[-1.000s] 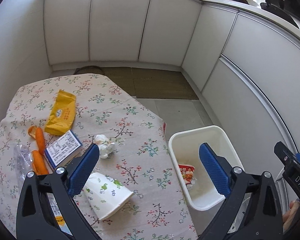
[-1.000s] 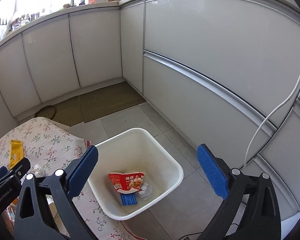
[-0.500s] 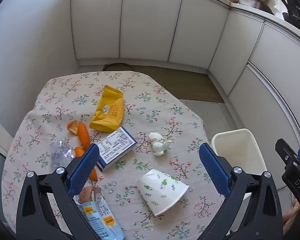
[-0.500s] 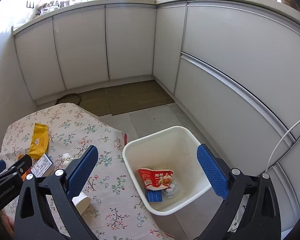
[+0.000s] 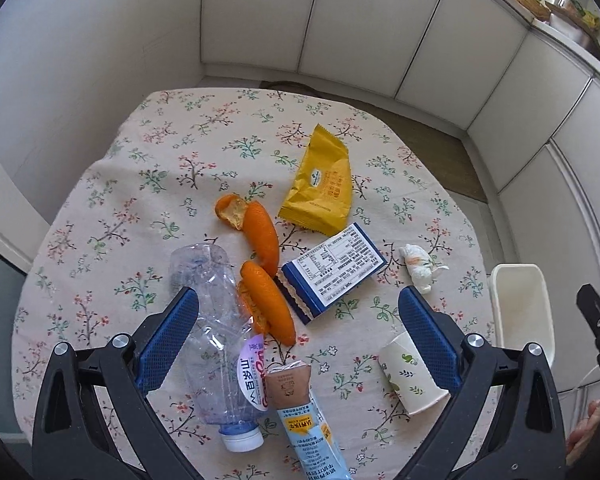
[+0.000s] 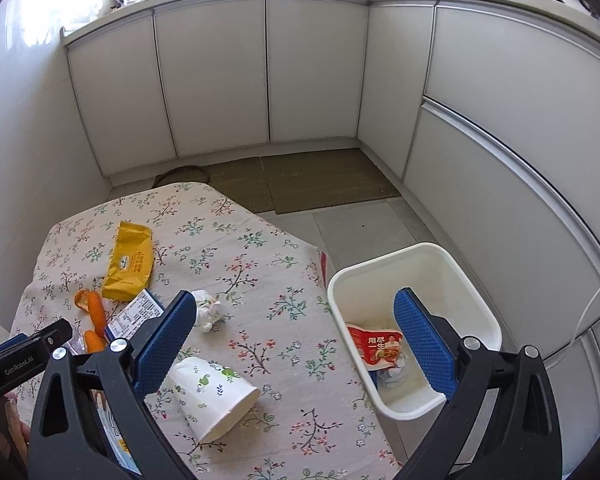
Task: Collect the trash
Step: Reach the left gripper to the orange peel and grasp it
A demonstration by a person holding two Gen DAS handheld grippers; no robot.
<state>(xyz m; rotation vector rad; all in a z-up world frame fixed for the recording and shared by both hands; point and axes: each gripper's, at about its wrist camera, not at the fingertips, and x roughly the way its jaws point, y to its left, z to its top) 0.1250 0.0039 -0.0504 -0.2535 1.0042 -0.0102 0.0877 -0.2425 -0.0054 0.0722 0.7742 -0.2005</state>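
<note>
Trash lies on a floral-cloth table: a crushed clear bottle, orange peels, a yellow wrapper, a blue-and-white box, a crumpled tissue, a paper cup on its side and a light-blue wrapper. My left gripper is open and empty above the bottle and peels. My right gripper is open and empty above the table edge, between the cup and the white bin. The bin holds a red packet.
White kitchen cabinets wrap the far and right sides. A brown mat lies on the tiled floor beyond the table. The bin stands on the floor right of the table, also in the left wrist view. A white cable hangs at right.
Both grippers have swung left, from over the bin towards the table. The left view now takes in the bottle and blue wrapper. Both stay open and empty.
</note>
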